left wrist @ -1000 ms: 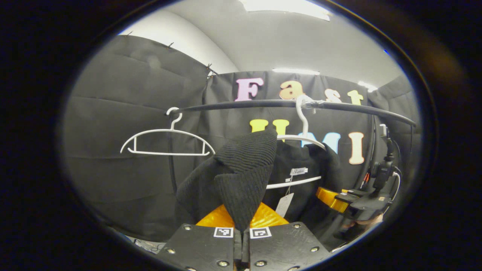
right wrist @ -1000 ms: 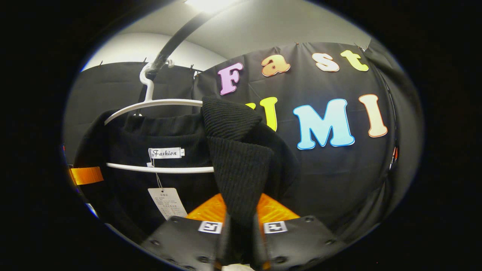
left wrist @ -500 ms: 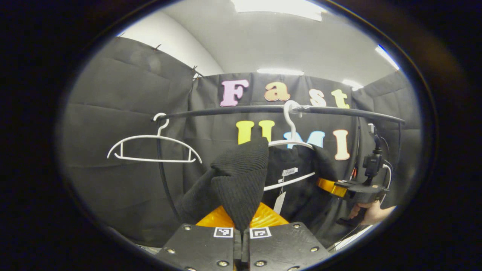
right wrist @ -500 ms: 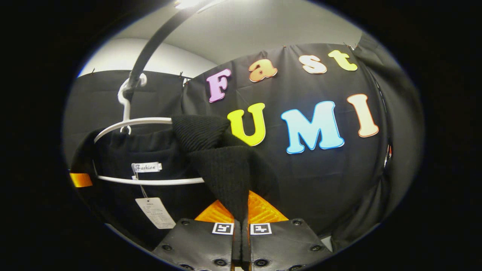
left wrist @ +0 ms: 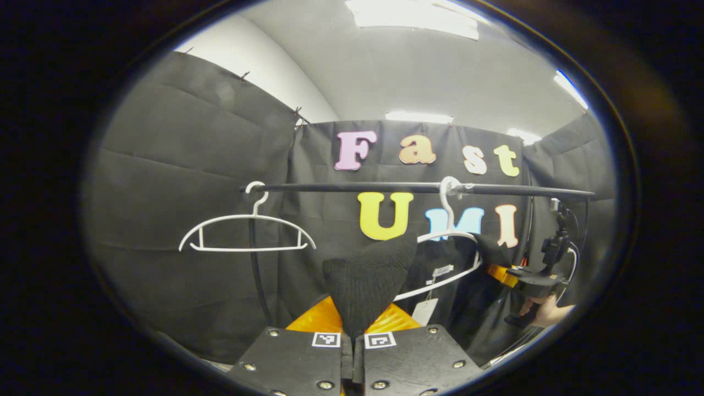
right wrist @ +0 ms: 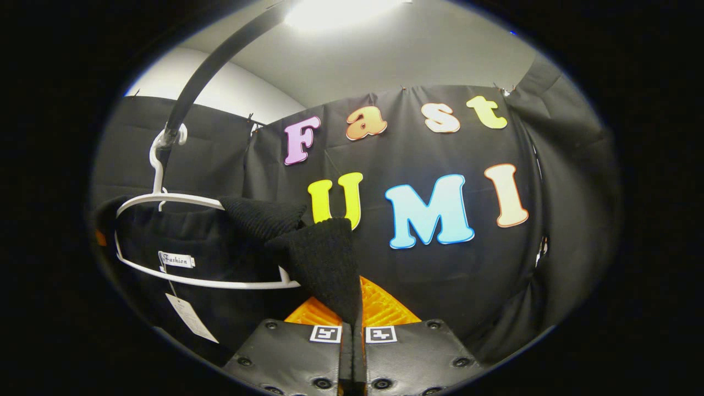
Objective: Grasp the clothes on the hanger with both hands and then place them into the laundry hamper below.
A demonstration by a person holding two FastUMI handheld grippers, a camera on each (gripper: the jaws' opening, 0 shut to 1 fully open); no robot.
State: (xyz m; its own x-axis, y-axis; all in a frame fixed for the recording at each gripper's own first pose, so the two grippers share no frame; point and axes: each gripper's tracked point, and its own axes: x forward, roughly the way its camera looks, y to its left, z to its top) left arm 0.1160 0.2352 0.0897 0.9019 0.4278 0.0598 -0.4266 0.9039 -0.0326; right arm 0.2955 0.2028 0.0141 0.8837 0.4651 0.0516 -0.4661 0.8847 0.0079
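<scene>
Both tools pinch the black knit garment: the left tool [left wrist: 352, 344] has its fingers pressed together on a fold at 6 o'clock in the left gripper view, and the right tool [right wrist: 352, 346] does likewise in the right gripper view. That black knit garment [right wrist: 324, 258] still hangs partly on the white hanger [right wrist: 165, 201], at 9 o'clock in the right gripper view, its paper tag [right wrist: 190, 319] dangling below. Higher up, the hanger hooks over a black rail [left wrist: 385, 188]. An empty white hanger [left wrist: 247, 234] hangs at 10 o'clock in the left gripper view. At 3 o'clock there, a hand [left wrist: 547, 313] holds the right tool.
</scene>
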